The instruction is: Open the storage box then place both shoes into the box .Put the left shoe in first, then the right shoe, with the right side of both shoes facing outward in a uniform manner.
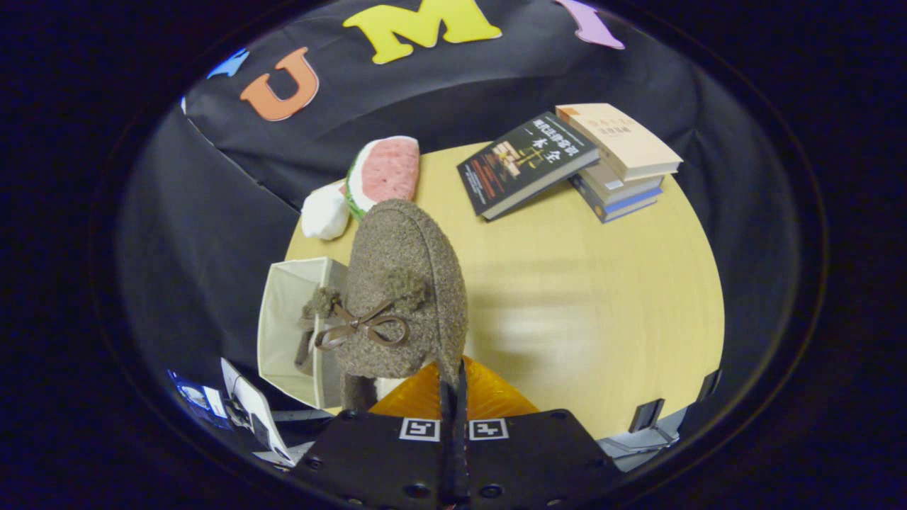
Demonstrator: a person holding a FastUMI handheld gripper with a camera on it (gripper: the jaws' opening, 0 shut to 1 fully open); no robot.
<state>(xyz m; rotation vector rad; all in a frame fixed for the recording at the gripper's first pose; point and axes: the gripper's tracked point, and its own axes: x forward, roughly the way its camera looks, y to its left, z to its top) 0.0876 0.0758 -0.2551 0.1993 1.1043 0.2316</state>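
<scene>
- The tongs [453, 386] are seen at the near side of the view, their two fingers drawn together until almost no gap is left between them.
- A brown fuzzy shoe [407, 290] is held up just ahead of the fingers, its rear edge pinched between them, so the tongs are closed on the shoe.
- The shoe is raised above the bench [581, 297], with its toe pointed away from the tongs toward the booth's wall.
- A thin brown bow [365, 327] and two small pom-poms are seen on the upper of the shoe, on the side turned toward the storage box.
- The storage box [287, 329], cream-coloured and made of fabric, is seen standing open just beside the shoe, at the near corner of the bench; part of it is hidden behind the shoe.
- Whether anything already lies inside the box cannot be told, since only pale inner walls are shown.
- An orange, ribbed surface [489, 397] is seen directly under the shoe and just ahead of the fingers; what it belongs to cannot be told.
- A plush watermelon slice [386, 170] is laid at the far edge of the bench, beyond the shoe's toe, with a white plush object [324, 211] touching it.
- A dark book [524, 163] is seen leaning on a stack of books [620, 166] at the far side of the bench, well apart from the shoe and the box.
- Loose papers [248, 414] are seen below the bench edge, near the box.
</scene>
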